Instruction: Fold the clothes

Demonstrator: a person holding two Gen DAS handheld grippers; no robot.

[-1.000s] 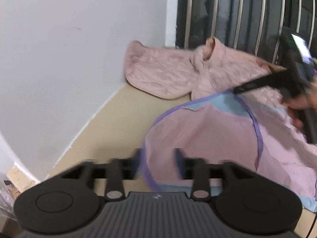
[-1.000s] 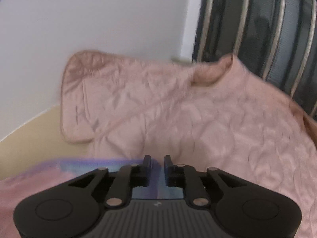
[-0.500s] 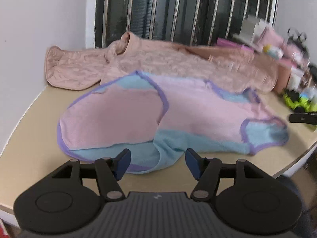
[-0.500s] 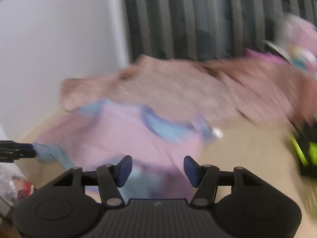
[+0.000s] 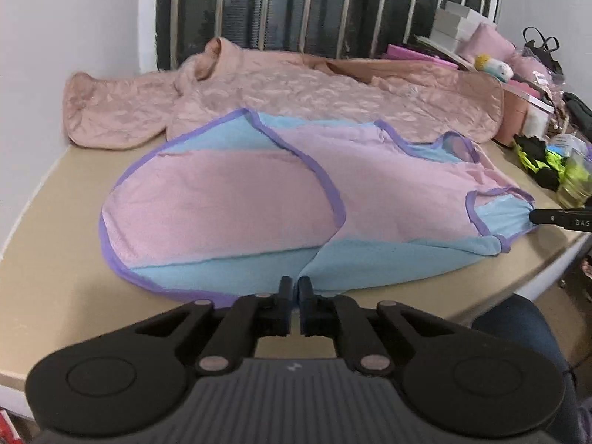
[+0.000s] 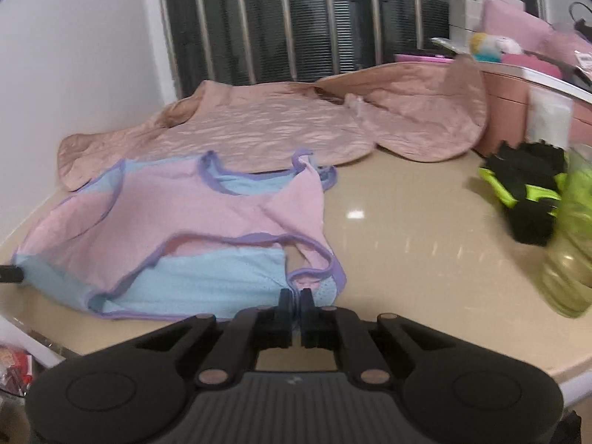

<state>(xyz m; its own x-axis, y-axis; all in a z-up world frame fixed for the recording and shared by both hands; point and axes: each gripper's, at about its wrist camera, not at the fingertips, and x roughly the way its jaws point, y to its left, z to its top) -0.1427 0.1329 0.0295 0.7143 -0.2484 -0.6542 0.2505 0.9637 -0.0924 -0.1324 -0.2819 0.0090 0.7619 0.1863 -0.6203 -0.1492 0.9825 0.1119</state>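
The left hand-held gripper (image 5: 295, 284) has its jaws pinched nearly together on the near blue edge of the pink, blue and purple-trimmed garment (image 5: 229, 199), at the dip in the hem. The right hand-held gripper (image 6: 295, 296) is likewise narrowed onto the blue fabric near the armhole at the garment's other end; its tip shows at the right edge of the left wrist view. The garment lies spread on the beige table (image 6: 407, 244), one side folded over the middle. Behind it, touching its far edge, lies a quilted pink jacket (image 5: 314, 92) against the barred window (image 5: 296, 3). Black and neon-green items (image 6: 525, 185) sit well apart on the right.
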